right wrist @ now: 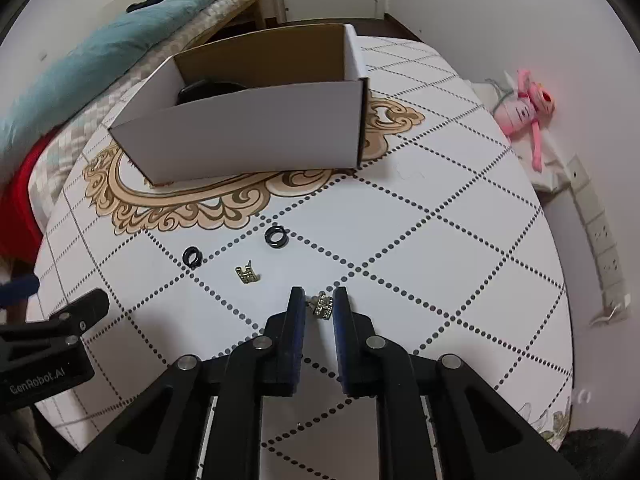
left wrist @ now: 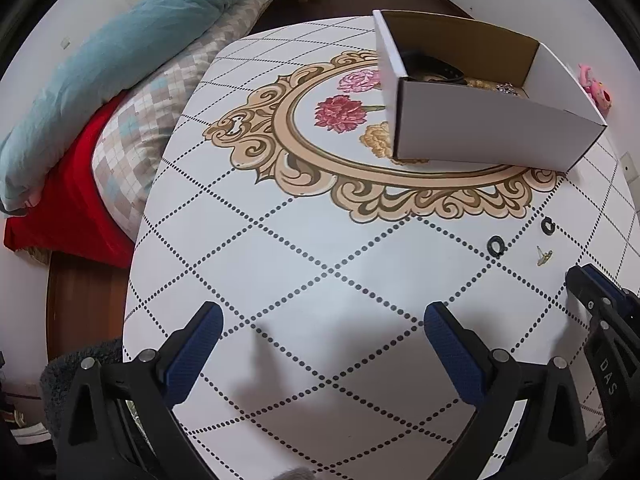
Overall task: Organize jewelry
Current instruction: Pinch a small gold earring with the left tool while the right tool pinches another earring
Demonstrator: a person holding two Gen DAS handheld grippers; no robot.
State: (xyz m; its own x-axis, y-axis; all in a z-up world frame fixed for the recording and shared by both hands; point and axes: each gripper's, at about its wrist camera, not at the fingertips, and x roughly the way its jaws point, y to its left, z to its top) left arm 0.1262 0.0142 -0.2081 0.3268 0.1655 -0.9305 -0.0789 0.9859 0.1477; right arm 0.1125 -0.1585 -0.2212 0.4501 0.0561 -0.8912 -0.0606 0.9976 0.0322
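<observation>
A white cardboard box (right wrist: 256, 128) stands on the patterned table; it also shows in the left wrist view (left wrist: 488, 124) with dark and gold jewelry inside. Two black rings (right wrist: 192, 257) (right wrist: 275, 236) and a gold earring (right wrist: 247, 273) lie on the table in front of it. A second gold jewelled earring (right wrist: 323, 305) lies between the fingertips of my right gripper (right wrist: 319, 300), whose jaws are narrowly apart around it. My left gripper (left wrist: 322, 320) is open wide and empty above bare table; the rings (left wrist: 496, 246) (left wrist: 546, 225) and an earring (left wrist: 543, 257) lie to its right.
A bed with a teal quilt (left wrist: 112, 64) and red cover runs along the table's left side. A pink plush toy (right wrist: 524, 108) hangs by the wall at right, with wall sockets (right wrist: 600, 236) below it. The table edge curves close to both.
</observation>
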